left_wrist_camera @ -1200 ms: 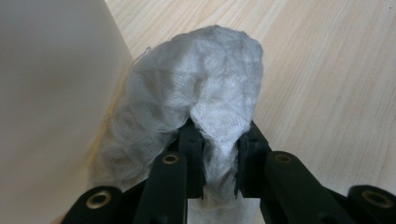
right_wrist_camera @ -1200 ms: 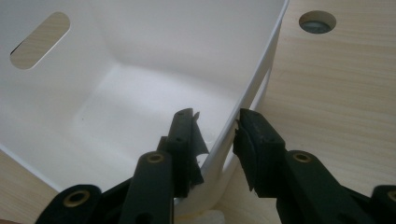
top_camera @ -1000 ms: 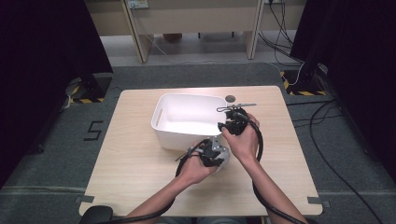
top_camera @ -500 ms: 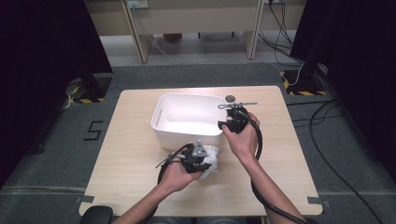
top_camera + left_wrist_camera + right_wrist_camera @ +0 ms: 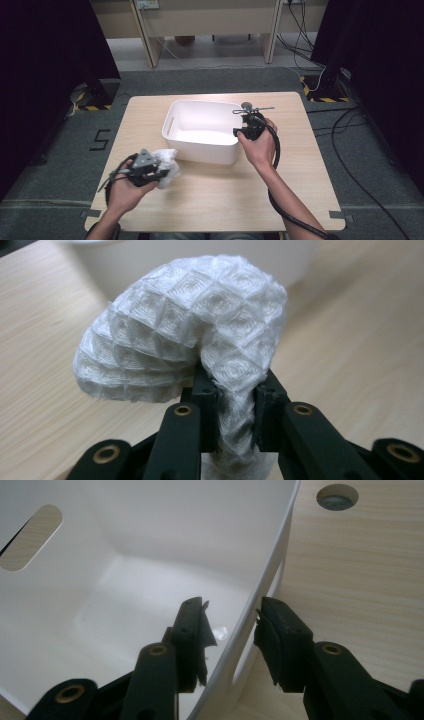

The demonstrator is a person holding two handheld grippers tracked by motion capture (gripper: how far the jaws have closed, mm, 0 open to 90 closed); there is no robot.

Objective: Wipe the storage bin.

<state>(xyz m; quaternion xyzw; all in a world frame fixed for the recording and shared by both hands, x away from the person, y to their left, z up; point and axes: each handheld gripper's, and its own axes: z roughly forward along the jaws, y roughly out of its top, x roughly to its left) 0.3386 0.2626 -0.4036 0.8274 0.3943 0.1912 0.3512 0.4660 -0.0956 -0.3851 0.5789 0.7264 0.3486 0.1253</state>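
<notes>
A crumpled white waffle-textured cloth [image 5: 168, 160] hangs just above the table at the near left, with my left gripper [image 5: 162, 171] shut on it. In the left gripper view the cloth [image 5: 190, 330] bulges up out of the left gripper [image 5: 234, 390], and a thin fold is pinched between the pads. The white plastic bin [image 5: 200, 150] stands mid-table. My right gripper [image 5: 245, 131] straddles its right wall. In the right gripper view the right gripper [image 5: 230, 615] has the bin wall [image 5: 260, 570] between its jaws; they have just been closing, and a gap still shows at the inner pad.
The bin's inside [image 5: 125, 605] looks bare, with a slot handle [image 5: 30, 537] in the far wall. A round grommet hole [image 5: 246, 105] sits in the wooden table [image 5: 215, 200] behind the bin. Black cables trail from both grippers. Dark floor surrounds the table.
My left hand has carried the cloth from the bin's front wall out to the near left of the table. The right hand has stayed at the bin's right wall.
</notes>
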